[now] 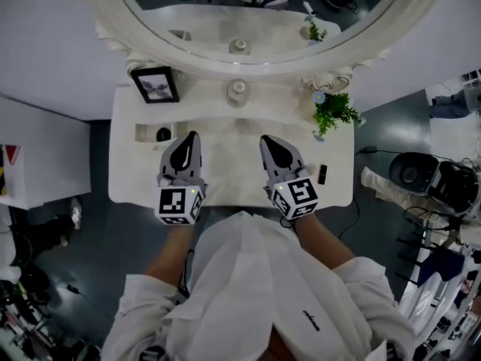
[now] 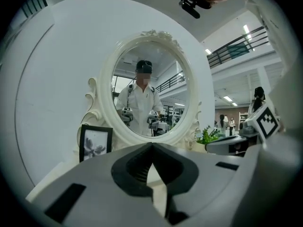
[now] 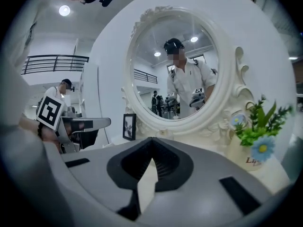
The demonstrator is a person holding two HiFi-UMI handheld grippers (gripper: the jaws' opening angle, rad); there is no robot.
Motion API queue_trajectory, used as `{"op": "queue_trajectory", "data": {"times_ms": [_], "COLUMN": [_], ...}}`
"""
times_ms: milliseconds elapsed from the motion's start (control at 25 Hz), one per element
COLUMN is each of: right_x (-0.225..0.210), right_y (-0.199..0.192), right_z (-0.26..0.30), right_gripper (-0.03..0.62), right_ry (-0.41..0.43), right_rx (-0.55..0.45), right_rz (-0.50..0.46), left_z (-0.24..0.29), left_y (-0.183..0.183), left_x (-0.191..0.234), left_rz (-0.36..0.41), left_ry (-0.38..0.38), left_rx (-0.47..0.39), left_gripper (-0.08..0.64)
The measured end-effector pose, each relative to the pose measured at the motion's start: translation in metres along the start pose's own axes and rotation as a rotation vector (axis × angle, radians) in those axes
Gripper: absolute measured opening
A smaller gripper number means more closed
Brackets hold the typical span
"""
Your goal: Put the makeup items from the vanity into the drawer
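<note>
The left gripper (image 1: 192, 137) hovered over the white vanity (image 1: 233, 173), left of centre. Its own view showed the jaws (image 2: 151, 144) pressed together at the tips with nothing between them. The right gripper (image 1: 267, 141) hung beside it over the vanity top, the two apart. Its jaws (image 3: 150, 140) were likewise closed tip to tip and empty.

Two things on the vanity looked like makeup, though both were too small to identify. A slim black item (image 1: 322, 174), perhaps a lipstick, lay near the vanity's right edge, just to the right of the right gripper. A dark round item (image 1: 163, 134) sat in a pale little tray (image 1: 144, 132) at the left side, just beyond the left gripper's tip. Neither gripper touched either one.

At the back stood the oval mirror (image 1: 197, 57) in its ornate white frame, and the gripper views showed a person in a white coat reflected in it. A black picture frame (image 1: 155, 84) stood upright at the back left. A small white jar (image 1: 238, 90) sat at the mirror's foot. A potted green plant (image 1: 334, 110) with a blue flower stood at the back right.
</note>
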State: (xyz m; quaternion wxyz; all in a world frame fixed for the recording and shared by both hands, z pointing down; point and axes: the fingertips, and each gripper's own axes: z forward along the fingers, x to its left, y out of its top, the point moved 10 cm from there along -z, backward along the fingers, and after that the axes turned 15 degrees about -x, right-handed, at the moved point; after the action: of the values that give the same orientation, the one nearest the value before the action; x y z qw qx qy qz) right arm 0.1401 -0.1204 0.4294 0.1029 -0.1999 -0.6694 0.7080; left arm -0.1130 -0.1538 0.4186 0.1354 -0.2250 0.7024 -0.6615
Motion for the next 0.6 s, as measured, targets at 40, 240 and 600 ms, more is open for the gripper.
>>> {"op": "queue_trajectory", "data": {"times_ms": [40, 240, 600], "right_x": [-0.005, -0.028, -0.06], "right_y": [0.004, 0.024, 0.045], "right_z": [-0.007, -0.038, -0.092], "right_gripper": [0.018, 0.018, 0.018], "right_ry": [-0.017, -0.09, -0.21], "right_rx": [-0.01, -0.054, -0.116], "right_rz": [0.0, -0.015, -0.021], "left_z": [0.002, 0.007, 0.007], "left_y": [0.003, 0.014, 0.035], "left_x": [-0.003, -0.017, -0.034], "left_rz": [0.006, 0.027, 0.075], "left_ry": [-0.01, -0.048, -0.099], "left_rx": [-0.004, -0.018, -0.047], "left_gripper": [0.028, 0.028, 0.028]}}
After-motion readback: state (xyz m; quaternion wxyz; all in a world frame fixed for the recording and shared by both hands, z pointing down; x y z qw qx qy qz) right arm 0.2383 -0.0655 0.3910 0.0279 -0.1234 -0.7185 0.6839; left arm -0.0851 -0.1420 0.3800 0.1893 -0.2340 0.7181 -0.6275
